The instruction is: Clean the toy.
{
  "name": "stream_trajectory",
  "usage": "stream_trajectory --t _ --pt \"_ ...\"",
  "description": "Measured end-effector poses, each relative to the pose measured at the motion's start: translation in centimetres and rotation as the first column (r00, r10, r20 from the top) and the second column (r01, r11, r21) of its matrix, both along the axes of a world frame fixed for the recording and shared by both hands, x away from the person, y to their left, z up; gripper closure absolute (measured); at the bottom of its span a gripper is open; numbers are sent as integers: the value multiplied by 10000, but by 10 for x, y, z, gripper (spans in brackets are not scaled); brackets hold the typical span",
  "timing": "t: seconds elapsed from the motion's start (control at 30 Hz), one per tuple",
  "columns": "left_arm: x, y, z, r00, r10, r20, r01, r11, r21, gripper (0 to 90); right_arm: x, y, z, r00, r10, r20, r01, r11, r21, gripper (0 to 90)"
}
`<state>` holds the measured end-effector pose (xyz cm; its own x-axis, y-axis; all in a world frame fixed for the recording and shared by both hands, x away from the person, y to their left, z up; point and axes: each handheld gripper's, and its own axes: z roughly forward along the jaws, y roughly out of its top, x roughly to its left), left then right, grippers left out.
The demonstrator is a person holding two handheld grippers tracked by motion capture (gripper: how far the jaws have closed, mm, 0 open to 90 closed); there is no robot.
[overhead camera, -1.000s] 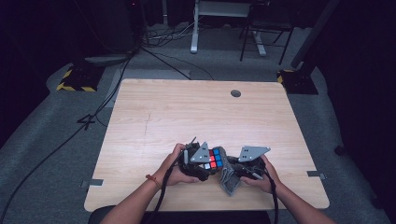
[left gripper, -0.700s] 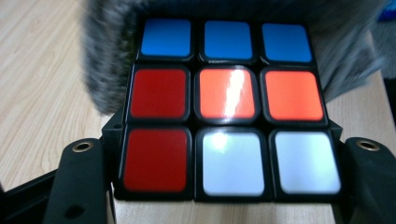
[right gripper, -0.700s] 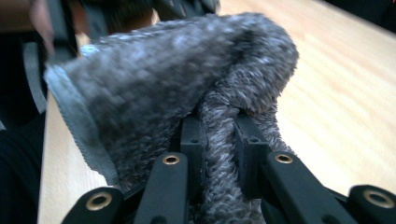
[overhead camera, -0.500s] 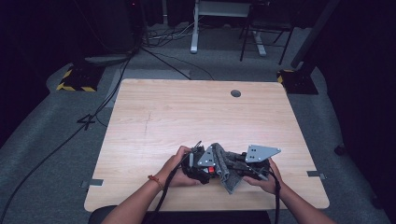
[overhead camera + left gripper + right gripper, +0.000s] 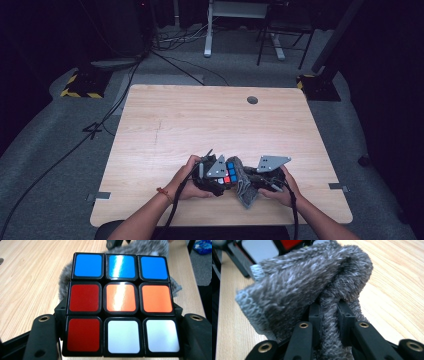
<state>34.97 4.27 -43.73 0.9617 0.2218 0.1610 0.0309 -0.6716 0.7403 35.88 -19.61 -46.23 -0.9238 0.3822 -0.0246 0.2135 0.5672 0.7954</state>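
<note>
Left gripper [image 5: 220,177] clamps a Rubik's cube [image 5: 121,302]; right gripper [image 5: 252,181] pinches a grey fluffy cloth [image 5: 312,290] against it, over the wooden table [image 5: 200,125].

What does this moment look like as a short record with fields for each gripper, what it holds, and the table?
left gripper: shut on the puzzle cube
cube face toward its camera: top row blue, middle red, orange, orange, bottom red, white, white
right gripper: shut on the grey cloth
cloth position: against the cube's far side
table: light wood, work at near edge
</note>
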Motion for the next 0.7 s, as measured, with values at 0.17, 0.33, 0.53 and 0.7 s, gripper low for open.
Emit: stream_trajectory --t 0.17,0.33,0.53,0.7 --pt "2 1 -2 9999 66 -104 -65 9999 121 333 -5 0 6 9995 35 315 -41 9998 188 771" --pt "2 -8 -11 9999 18 -143 -8 9975 712 332 -11 -2 22 9965 246 798 -333 9935 1091 771" --pt "1 -6 -9 10000 12 -40 -10 9980 632 333 -9 1 17 9970 134 768 -189 9973 715 771" --pt "1 -2 -3 10000 29 5 -29 9997 259 333 -2 1 1 9994 -110 332 113 9999 -95 770"
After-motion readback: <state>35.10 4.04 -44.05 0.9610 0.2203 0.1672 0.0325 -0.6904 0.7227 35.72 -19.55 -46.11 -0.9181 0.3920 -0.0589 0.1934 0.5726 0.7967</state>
